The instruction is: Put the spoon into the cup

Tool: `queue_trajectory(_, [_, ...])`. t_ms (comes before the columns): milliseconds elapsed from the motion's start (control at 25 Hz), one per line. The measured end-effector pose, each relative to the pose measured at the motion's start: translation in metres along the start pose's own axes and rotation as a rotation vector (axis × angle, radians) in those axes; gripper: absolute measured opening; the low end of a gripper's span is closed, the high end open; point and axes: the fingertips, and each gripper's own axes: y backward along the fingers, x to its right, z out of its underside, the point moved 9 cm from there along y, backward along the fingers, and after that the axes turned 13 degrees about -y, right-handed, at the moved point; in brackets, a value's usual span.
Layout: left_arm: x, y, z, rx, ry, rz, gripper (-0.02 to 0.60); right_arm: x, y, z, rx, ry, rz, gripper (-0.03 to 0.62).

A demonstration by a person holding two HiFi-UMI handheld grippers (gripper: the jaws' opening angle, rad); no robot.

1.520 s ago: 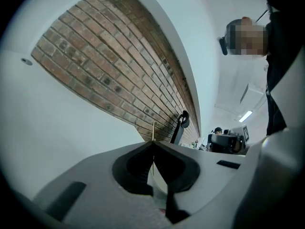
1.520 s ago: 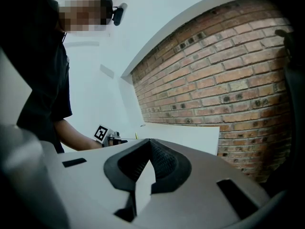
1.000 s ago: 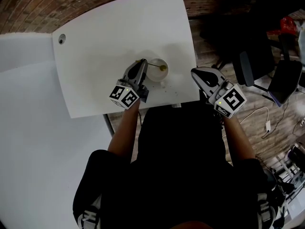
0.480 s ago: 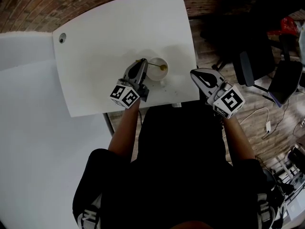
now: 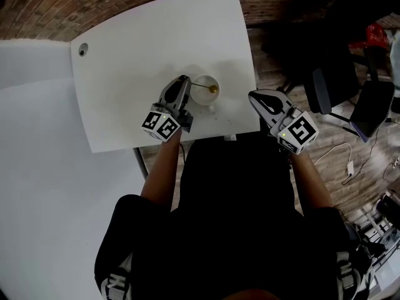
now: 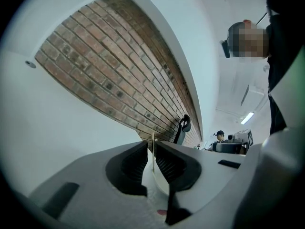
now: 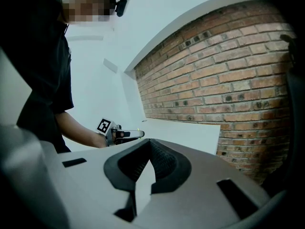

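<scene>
Left gripper is pinching the spoon by its thin handle, fingers drawn narrow on it, steadying it over the cup near the right edge of the white table. The spoon's bowl end is sitting inside the cup rim, possibly resting on it; hard to be sure. Right gripper, jaws pressed together on nothing, is idling off the table's right edge, clear of the work. No readable writing is showing, only square markers on the cubes.
</scene>
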Motion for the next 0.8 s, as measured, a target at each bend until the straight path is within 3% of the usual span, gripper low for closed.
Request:
queue_trajectory(200, [-0.004,0.007,-0.027,0.054,-0.048,-0.016,0.044,-0.005,0.003,-0.002,0.008,0.015,-0.001,0.006])
queue_trajectory(360, [-0.007,0.014,-0.042,0.082,-0.122,0.013,0.044,-0.011,0.004,-0.006,0.024,0.027,0.005,0.006])
queue_trajectory(640, [-0.011,0.023,-0.063,0.129,-0.137,0.029,0.044,-0.023,-0.002,-0.013,0.056,0.060,0.006,0.006])
queue_trajectory(800, [0.000,0.029,-0.091,0.170,-0.184,0.051,0.044,-0.034,0.005,-0.014,0.090,0.066,0.023,0.008])
